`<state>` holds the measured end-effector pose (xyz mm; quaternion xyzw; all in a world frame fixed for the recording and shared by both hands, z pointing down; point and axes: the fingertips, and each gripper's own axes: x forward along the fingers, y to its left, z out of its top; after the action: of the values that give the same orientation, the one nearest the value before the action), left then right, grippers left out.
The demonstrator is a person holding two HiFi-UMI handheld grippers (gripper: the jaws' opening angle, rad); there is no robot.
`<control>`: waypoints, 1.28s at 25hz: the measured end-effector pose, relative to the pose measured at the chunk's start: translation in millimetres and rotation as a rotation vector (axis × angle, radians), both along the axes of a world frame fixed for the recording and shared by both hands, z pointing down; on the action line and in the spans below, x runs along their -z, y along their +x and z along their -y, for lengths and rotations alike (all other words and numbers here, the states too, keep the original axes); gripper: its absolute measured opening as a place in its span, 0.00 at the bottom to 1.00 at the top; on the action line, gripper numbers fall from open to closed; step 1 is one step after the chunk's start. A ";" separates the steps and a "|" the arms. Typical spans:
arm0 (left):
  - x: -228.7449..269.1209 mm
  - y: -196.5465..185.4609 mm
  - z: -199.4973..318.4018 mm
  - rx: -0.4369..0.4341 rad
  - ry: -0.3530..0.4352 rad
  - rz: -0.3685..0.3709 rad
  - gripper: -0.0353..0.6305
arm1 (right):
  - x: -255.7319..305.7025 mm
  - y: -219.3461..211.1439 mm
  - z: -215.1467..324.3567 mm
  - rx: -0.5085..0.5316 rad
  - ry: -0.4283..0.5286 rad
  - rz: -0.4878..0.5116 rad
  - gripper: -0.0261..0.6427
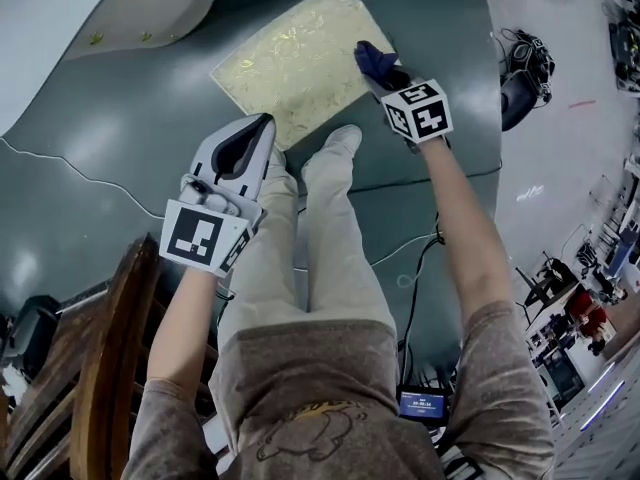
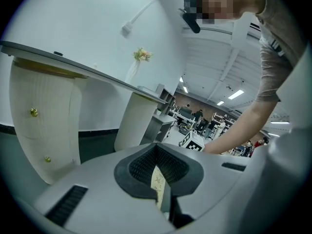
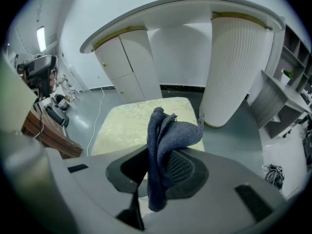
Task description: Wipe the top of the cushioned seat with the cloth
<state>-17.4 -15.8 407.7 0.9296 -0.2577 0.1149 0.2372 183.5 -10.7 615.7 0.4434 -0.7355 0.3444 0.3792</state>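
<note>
Person stands looking down at the cushioned seat (image 1: 290, 63), a pale yellow patterned pad lying flat on the dark grey-green floor (image 1: 130, 118), just beside a white curved desk (image 1: 60, 8). R gripper (image 1: 388, 76) is clamped on the blue cloth (image 1: 375, 61). In the right gripper view the cloth stands bunched up between the jaws, with one end hanging down below them. In the head view the cloth sits over the seat's right edge near the far corner; can't tell if it touches the top. L gripper (image 1: 262, 128) hangs over the floor at the seat's near-left edge, by the person's left leg. Its jaws are nearly together, w/ only a thin slit and nothing gripped; a sliver of yellow pattern shows through the slit. The person's shoes (image 1: 343, 138) are at the seat's near edge, toes at or overlapping it. Most of the seat top is bare. Around: a ribbed white desk pedestal (image 3: 234, 67) stands just beyond the seat, and cabinet doors w/ gold knobs (image 2: 33, 112) sit under the desk. A thin white cable (image 1: 70, 168) runs across the floor at left. A wooden chair (image 1: 110, 348) is at lower left near the L arm. A black cable (image 1: 415, 288) runs down to a small lit screen (image 1: 422, 403) by the R arm. Black gear (image 1: 525, 68) lies on the floor well right of the seat.
</note>
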 end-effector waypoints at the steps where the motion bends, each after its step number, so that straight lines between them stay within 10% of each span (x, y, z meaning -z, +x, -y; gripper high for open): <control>1: -0.1 4.6 1.0 -0.010 -0.001 0.001 0.08 | -0.1 11.5 2.0 -0.013 0.003 -0.014 0.18; 13: -6.6 50.5 8.9 -0.071 -0.010 0.016 0.08 | -12.3 105.8 10.0 -0.110 0.002 -0.115 0.18; 32: -12.8 61.7 9.8 -0.084 -0.019 0.033 0.08 | -39.6 76.0 -9.0 -0.059 -0.058 -0.041 0.18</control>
<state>44.3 -25.6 420.5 0.9353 -0.2212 0.1427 0.2366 259.5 -1.7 655.3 0.4605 -0.7040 0.3675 0.3965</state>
